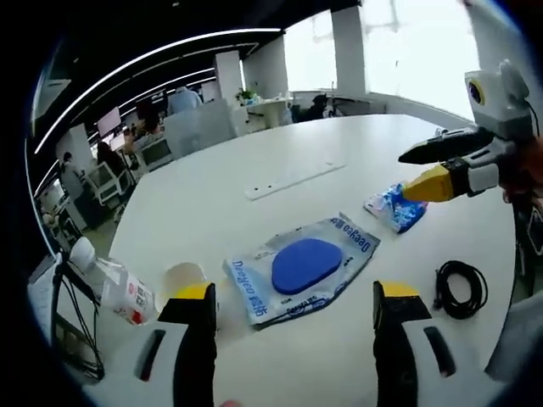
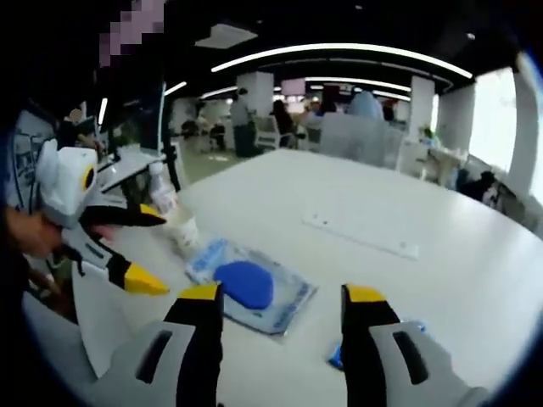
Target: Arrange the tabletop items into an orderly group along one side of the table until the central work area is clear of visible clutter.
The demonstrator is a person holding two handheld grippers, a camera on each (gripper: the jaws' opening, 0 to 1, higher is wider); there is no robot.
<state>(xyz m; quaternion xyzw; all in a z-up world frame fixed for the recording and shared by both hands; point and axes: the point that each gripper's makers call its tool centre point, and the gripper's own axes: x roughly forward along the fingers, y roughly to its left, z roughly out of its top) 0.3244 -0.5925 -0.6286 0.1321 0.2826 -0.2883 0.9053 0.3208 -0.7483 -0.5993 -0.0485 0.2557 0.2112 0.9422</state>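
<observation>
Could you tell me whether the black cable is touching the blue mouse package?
Apart. The left gripper view shows bare table between the black cable and the blue mouse package.

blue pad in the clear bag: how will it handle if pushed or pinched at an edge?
The bagged blue pad lies flat, and its film looks wrinkled, so it probably slides easily and flops if lifted by one edge. It looks light. The left gripper is open near it.

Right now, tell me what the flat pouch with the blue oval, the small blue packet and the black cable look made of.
Flat pouch: clear glossy plastic film, going by glare and wrinkles.
Blue oval: matte, possibly foam or sponge; unsure.
Small blue packet: crinkled printed plastic wrapper.
Black cable: coiled, matte rubbery jacket.
</observation>
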